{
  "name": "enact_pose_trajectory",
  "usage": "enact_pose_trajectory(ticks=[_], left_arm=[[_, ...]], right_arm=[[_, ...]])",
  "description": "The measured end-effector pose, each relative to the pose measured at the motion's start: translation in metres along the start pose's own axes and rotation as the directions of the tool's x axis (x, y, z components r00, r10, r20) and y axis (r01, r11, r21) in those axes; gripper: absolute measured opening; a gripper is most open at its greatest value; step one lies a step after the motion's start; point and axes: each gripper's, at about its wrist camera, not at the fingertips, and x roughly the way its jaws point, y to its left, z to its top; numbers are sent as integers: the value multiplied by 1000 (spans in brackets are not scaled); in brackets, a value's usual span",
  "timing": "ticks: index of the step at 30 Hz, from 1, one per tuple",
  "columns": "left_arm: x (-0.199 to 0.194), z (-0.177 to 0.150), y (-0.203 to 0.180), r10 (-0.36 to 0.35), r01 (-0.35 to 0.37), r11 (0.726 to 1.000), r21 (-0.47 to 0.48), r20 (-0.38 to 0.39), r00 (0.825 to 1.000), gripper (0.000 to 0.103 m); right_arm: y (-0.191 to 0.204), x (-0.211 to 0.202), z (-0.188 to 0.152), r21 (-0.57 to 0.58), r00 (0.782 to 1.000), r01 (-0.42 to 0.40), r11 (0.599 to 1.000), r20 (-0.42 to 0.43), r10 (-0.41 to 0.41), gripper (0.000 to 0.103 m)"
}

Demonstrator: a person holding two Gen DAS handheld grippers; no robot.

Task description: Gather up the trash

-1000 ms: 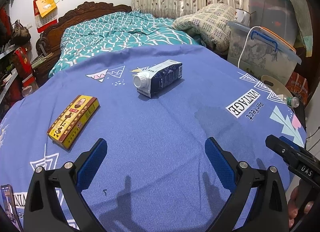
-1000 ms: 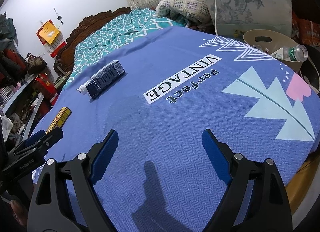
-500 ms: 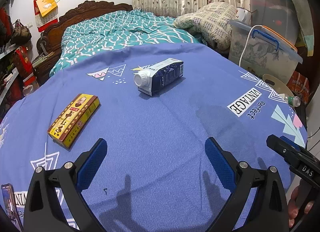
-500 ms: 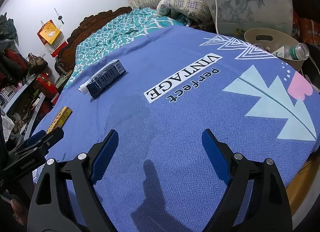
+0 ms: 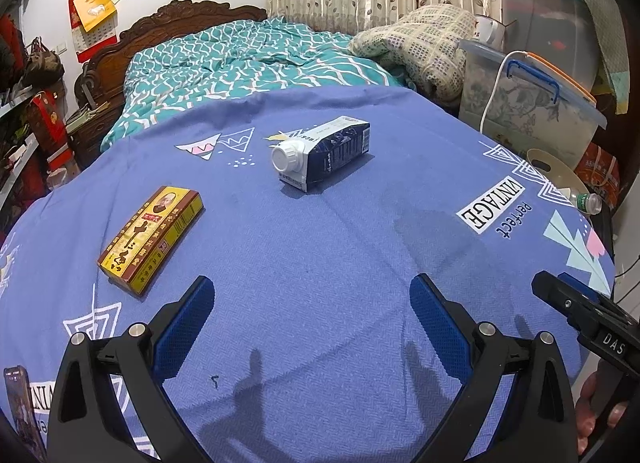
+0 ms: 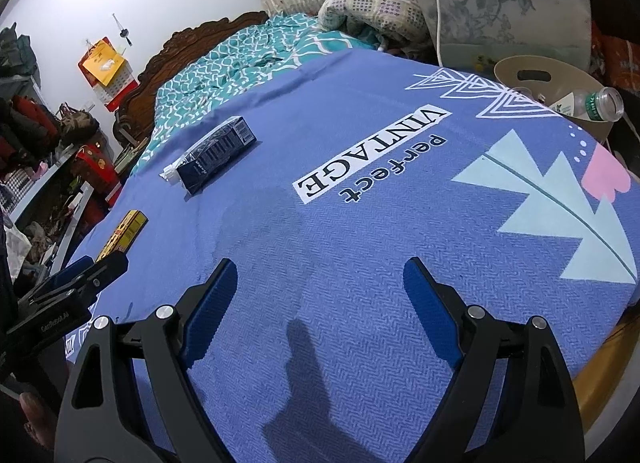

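A dark blue drink carton (image 5: pixel 324 153) with a white cap lies on its side on the blue cloth, ahead of my left gripper (image 5: pixel 312 295); it also shows far left in the right wrist view (image 6: pixel 214 155). A yellow and red flat box (image 5: pixel 152 235) lies to the carton's near left, and its edge shows in the right wrist view (image 6: pixel 124 233). A beige bin (image 6: pixel 552 83) with a plastic bottle (image 6: pixel 588 103) in it stands beyond the cloth's right edge. My left gripper is open and empty. My right gripper (image 6: pixel 320 279) is open and empty over bare cloth.
The blue cloth (image 5: pixel 340 247) covers a rounded surface with edges falling away right and near. Behind it are a bed with a teal quilt (image 5: pixel 248 55), a folded blanket (image 5: pixel 420 39) and clear storage boxes (image 5: pixel 528 111). A phone (image 5: pixel 20 407) lies at the near left.
The left wrist view has crept slightly forward toward the carton. Both grippers stay open and nothing on the cloth has moved.
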Motion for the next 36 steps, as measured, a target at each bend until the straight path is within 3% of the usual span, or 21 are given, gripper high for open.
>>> enact_pose_trajectory(ticks=[7,11,17,20,23,26,31,36], left_arm=[[-3,8,16,12,-12,1000,-4,7,1000,94],[-12,18,52,12,-11,999,-32,24,1000,94],[4,31,92,75,-76,997,-33,-25,997,94],[14,38,112,157,-158,987,-35,-38,987,94],[24,45,138,141,-146,986,-86,-59,988,94],[44,49,153,141,-152,984,-93,-110,984,94],[79,47,162,201,-217,974,-64,-197,960,95],[89,41,171,168,-195,974,-116,-213,962,95]], right_arm=[[-3,3,7,-4,1000,-9,1000,1,9,85],[4,8,13,-33,1000,-30,999,-7,30,85],[15,25,23,-63,997,-73,995,-33,71,85],[24,35,34,-78,994,-103,992,-53,99,85],[39,46,49,-113,988,-142,983,-73,135,85],[56,68,71,-119,979,-182,976,-116,168,90],[94,118,111,-76,969,-214,974,-142,202,94],[135,179,144,19,968,-192,981,-164,192,97]])
